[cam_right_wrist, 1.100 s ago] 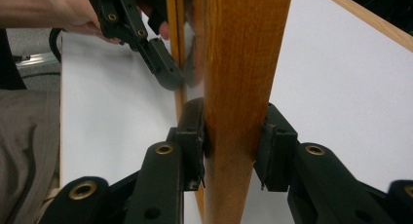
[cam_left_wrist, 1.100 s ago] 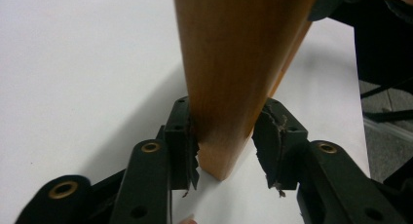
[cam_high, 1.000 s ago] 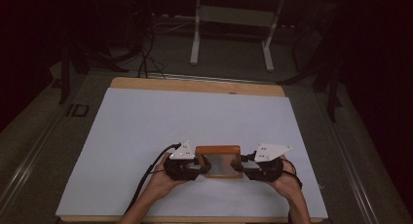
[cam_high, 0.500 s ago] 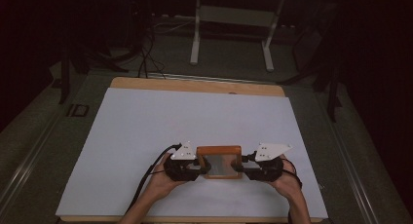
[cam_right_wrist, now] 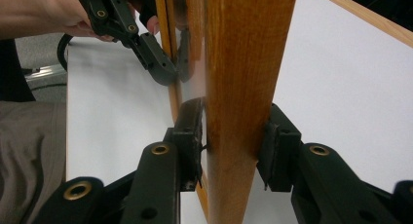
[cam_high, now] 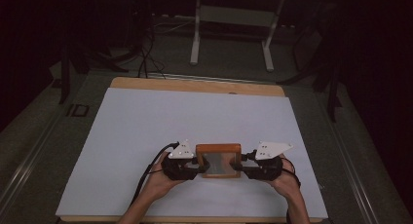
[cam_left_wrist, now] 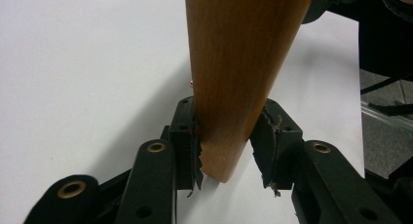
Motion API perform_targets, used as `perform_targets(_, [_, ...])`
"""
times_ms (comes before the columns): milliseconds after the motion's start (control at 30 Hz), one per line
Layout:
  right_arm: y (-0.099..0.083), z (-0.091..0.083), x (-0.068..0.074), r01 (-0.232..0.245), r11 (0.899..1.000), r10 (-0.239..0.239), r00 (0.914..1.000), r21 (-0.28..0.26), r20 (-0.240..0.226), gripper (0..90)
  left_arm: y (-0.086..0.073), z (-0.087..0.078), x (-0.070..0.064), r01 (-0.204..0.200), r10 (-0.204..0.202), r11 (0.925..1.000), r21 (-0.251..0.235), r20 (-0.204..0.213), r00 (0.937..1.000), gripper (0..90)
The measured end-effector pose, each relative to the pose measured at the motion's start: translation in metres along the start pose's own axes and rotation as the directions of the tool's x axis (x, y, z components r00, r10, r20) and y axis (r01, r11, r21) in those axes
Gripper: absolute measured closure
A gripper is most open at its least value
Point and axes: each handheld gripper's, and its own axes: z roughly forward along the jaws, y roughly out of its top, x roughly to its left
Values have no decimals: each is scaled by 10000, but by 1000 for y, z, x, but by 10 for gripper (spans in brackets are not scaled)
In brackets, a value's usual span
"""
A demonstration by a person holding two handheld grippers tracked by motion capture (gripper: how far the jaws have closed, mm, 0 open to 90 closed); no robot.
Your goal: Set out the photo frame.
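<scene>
Wooden-framed mirror [cam_high: 218, 160]: at 6 o'clock on the white table [cam_high: 146, 126], held by its two side rails, position barely shifted from a second ago. Left gripper [cam_high: 191, 167] at its 9 o'clock, right gripper [cam_high: 245, 168] at its 3 o'clock; both clamp the frame [cam_left_wrist: 229, 87]. Judgement: grip settled, a two-handed lift or carry appears ready.

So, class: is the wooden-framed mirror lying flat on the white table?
No: the wooden-framed mirror stands on edge, clamped between left gripper and right gripper.
</scene>
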Motion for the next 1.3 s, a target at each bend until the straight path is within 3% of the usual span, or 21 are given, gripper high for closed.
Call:
perform_targets(367, [4,5,1,-249,9993,249,9997,-264,32,642,2,-10,3,54,-54,10000,36,-89,9999,643])
perform_targets(767, [8,16,2,-693,9961,704,9974,-547,185,628,1,-20,10,497,-498,9988,-52,-291,9983,632])
perform_targets(1300, [10,37,-1,-1712,9805,1729,9849,-962,98,610,-3,-30,24,1192,-1195,9928,-89,-393,9921,622])
